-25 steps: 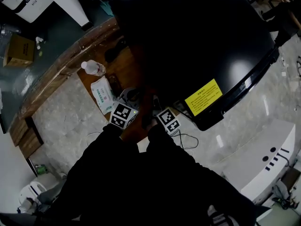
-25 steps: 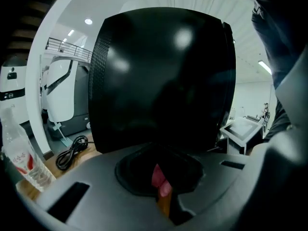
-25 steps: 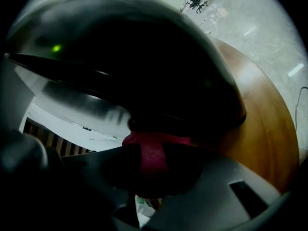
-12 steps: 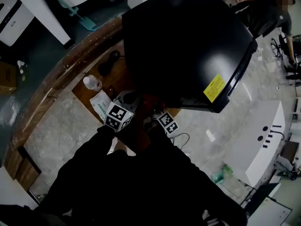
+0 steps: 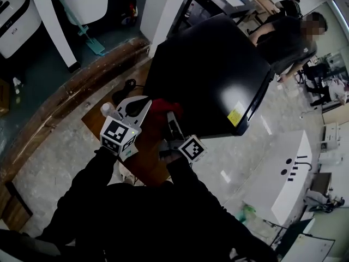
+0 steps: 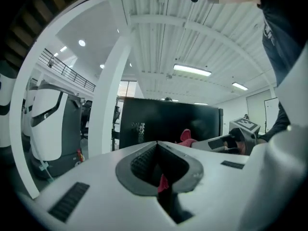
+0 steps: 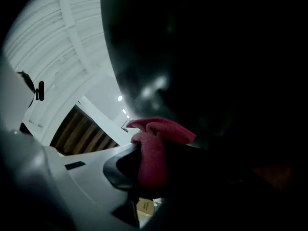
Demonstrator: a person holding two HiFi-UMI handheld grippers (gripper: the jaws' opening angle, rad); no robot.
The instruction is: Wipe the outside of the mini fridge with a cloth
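One cloth (image 5: pixel 159 111), one mini fridge (image 5: pixel 218 75).

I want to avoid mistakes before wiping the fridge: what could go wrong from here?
1. The left gripper pinches only a sliver of the red cloth, so it may slip out.
2. The right gripper holds the cloth bunched, so little fabric may touch the mini fridge, and hard jaws might scrape it.

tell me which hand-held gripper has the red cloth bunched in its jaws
The right hand-held gripper: the red cloth is bunched between its jaws, close to the mini fridge. The left hand-held gripper has its jaws together.
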